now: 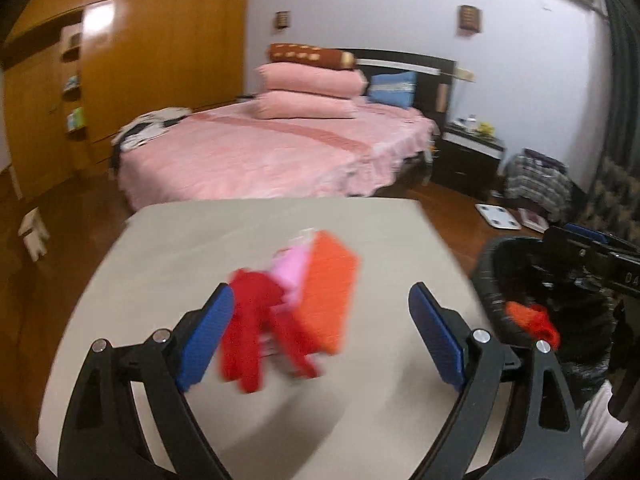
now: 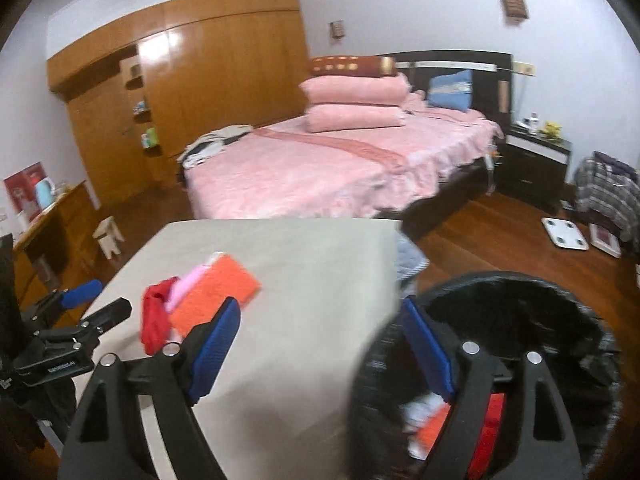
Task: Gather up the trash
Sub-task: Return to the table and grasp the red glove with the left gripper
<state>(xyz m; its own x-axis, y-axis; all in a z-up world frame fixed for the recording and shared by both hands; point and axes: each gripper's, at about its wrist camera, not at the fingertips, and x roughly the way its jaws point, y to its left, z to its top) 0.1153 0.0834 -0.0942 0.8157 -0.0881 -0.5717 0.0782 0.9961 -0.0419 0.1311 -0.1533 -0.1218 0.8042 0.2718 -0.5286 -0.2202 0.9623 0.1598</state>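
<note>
Scraps lying in a loose heap on the table (image 1: 168, 240): a red crumpled piece (image 1: 256, 332), a pink piece (image 1: 290, 270) and an orange flat piece (image 1: 328, 296), all touching and partly overlapping. In the left wrist view the heap is sitting just ahead of the left tongs (image 1: 322, 340), between the two blue pads but crowding the left-hand pad, the red piece nearly touching it; blur is hiding whether there is contact. The orange piece's long axis is running away from the tongs, slightly tilted to the right. Left tongs are standing wide, holding nothing. Right tongs (image 2: 322, 344) are also standing wide and empty, hanging over the table's right edge with the far pad above the bin's rim; from them the heap (image 2: 192, 300) is lying ahead and off to the left, well apart. Judging by this, the left tongs are the nearer and better lined up for the pick. The bin (image 2: 560, 300), lined with a black bag, is standing to the right of the table, just beside it, and is already holding orange, red and pale scraps (image 2: 436, 420).
</note>
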